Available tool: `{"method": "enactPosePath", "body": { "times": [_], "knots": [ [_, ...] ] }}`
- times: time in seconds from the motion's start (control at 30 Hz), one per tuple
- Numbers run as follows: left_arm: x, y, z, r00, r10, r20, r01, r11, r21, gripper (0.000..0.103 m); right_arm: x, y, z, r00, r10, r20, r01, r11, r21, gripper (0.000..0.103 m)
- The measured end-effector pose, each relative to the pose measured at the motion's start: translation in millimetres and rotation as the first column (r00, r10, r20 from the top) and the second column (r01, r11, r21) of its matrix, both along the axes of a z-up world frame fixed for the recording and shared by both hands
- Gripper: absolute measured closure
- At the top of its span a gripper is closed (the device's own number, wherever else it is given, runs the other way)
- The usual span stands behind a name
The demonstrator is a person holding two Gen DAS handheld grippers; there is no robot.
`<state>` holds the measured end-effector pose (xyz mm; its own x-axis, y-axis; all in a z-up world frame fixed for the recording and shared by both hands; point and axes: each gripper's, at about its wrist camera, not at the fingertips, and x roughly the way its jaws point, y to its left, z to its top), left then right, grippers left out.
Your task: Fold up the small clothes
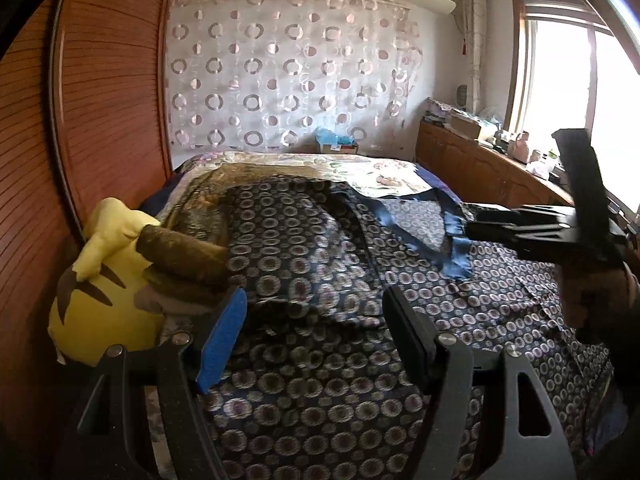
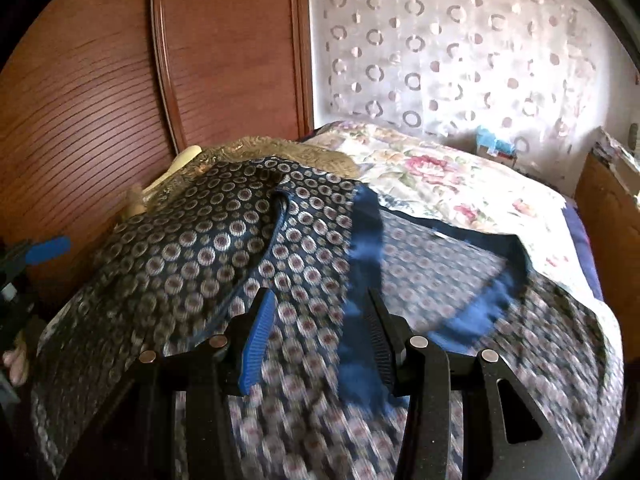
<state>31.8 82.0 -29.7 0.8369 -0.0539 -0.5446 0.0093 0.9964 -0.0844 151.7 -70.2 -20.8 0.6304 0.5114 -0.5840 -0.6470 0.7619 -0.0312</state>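
We judge the garment (image 2: 208,248) light, limp and slippery; we'd pinch its blue hem (image 2: 364,248). Both grippers, left (image 1: 316,336) and right (image 2: 320,332), gape empty above it.

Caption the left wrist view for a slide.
Open left tongs above the circle-patterned garment on the bed; yellow plush toy at left.
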Motion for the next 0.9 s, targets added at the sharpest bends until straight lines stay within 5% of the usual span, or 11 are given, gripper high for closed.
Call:
{"method": "enactPosePath", "body": {
  "times": [0.63, 0.7, 0.9],
  "knots": [
    [33.1, -87.6, 3.2, 0.983, -0.179, -0.029, 0.18, 0.984, 0.02, 0.032, -83.9, -130.9, -3.1, 0.975, -0.217, 0.042, 0.217, 0.976, 0.017, 0.051],
    [34.1, -96.7, 3.3, 0.979, -0.2, -0.038, 0.201, 0.98, 0.017, 0.032, -87.5, -149.5, -7.4, 0.967, -0.252, 0.036, 0.252, 0.968, 0.016, 0.044],
    [33.6, -121.2, -0.2, 0.964, -0.262, -0.051, 0.263, 0.965, 0.016, 0.032, -90.4, -206.4, -16.0, 0.924, -0.383, 0.01, 0.383, 0.924, -0.006, 0.042]
  ]
}}
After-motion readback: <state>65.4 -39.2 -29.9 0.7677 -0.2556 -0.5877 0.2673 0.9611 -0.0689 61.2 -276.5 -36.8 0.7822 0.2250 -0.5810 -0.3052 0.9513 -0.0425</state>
